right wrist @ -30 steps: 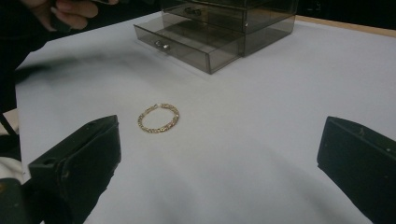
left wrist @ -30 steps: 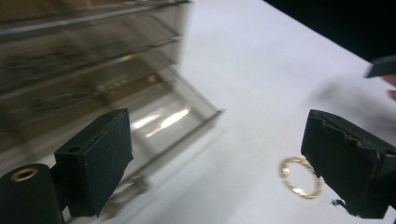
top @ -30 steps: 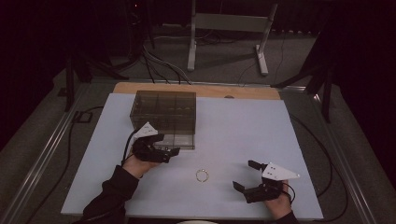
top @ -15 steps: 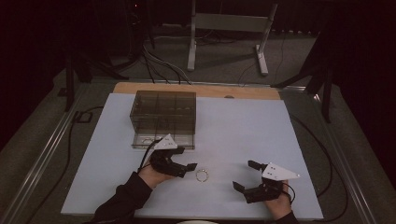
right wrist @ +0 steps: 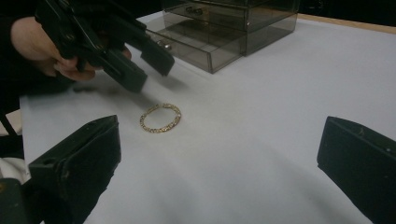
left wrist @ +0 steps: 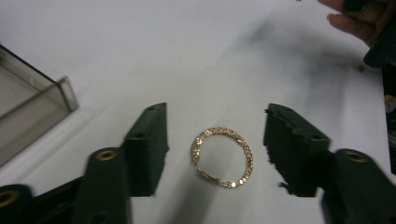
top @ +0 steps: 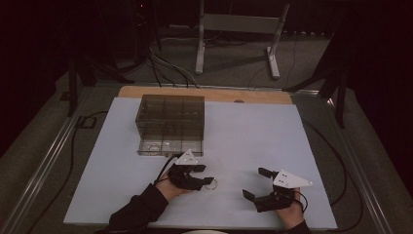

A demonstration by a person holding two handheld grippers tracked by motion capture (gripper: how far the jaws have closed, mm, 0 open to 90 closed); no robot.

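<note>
Goldwork first: a small gold bracelet (left wrist: 222, 157) of beaded links is lying flat on the white table (top: 253, 131), sitting lower centre of the left gripper view, between the two spread black jaws and touching neither. In the high view it is showing just right of the left gripper (top: 206, 174), below the frame's middle. That gripper is gaping open over it, gripping nothing. Above it, at upper left of centre, a smoky clear drawer box (top: 171, 117) is standing with its bottom drawer (top: 160, 146) pulled out. At lower right the right gripper (top: 257, 184) is resting on the table, jaws wide apart and empty.
</note>
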